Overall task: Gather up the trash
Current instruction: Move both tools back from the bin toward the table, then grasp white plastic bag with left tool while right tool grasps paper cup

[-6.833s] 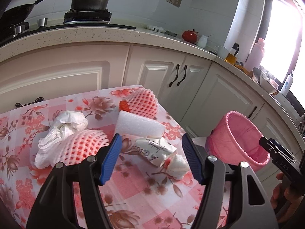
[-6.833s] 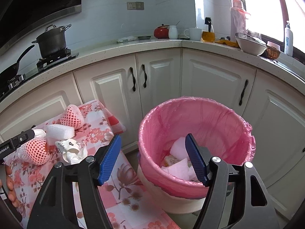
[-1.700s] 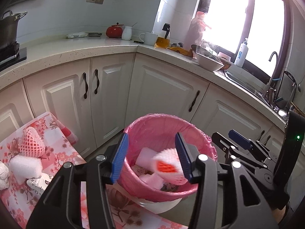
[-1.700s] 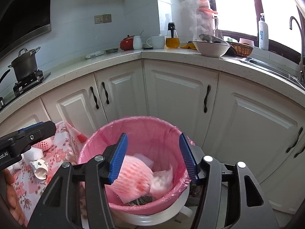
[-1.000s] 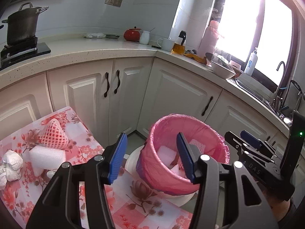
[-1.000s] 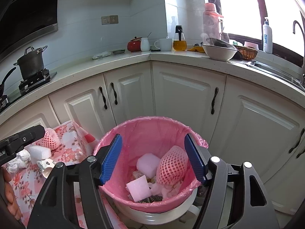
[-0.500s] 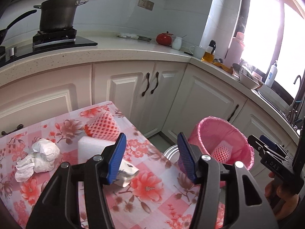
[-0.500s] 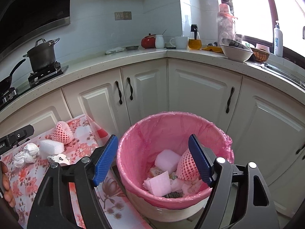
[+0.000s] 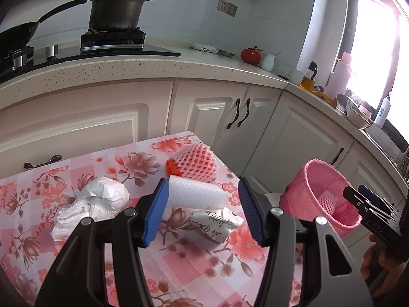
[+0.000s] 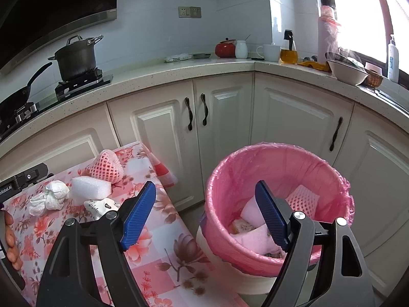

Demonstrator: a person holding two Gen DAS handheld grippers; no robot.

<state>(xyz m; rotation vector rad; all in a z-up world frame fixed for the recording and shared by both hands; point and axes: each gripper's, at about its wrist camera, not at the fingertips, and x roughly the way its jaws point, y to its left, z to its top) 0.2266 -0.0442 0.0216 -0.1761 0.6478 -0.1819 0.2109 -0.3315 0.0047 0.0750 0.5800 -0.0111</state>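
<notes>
A: Start at the left gripper (image 9: 203,211). What has it got?

B: Nothing. Its blue pads (image 9: 156,213) stand about half apart with bare air between them, low in the left wrist view. Framed just past them is the white foam block (image 9: 196,195), lying on the flowered desk (image 9: 38,186).

A: And the right gripper (image 10: 205,216)?

B: Empty too, its jaws opening, nothing between them. It hangs at the bottom of the right wrist view, one pad over the desk's edge, the other over the pink-lined trash bin (image 10: 278,158), lower right of that frame.

A: So the foam block looks like the next pick. How will it handle?

B: I'd judge it very light and springy. It should give under the pads, so a light squeeze across its short sides, near the middle, ought to hold it. It won't break.

A: What else is left on the desk?

B: Touching the block's far side, a pink foam fruit net (image 9: 196,161), soft and hollow; it will collapse, so pinch it through the body. Just in front of the block lies a crumpled printed wrapper (image 9: 217,221), thin and probably slippery; take it at a raised fold. To the left, a wad of crumpled white paper (image 9: 97,204), loose and weightless; grab deep into the bulk or only a flap may lift.

A: And the bin?

B: It already holds a fruit net and foam pieces, beside the desk.
</notes>
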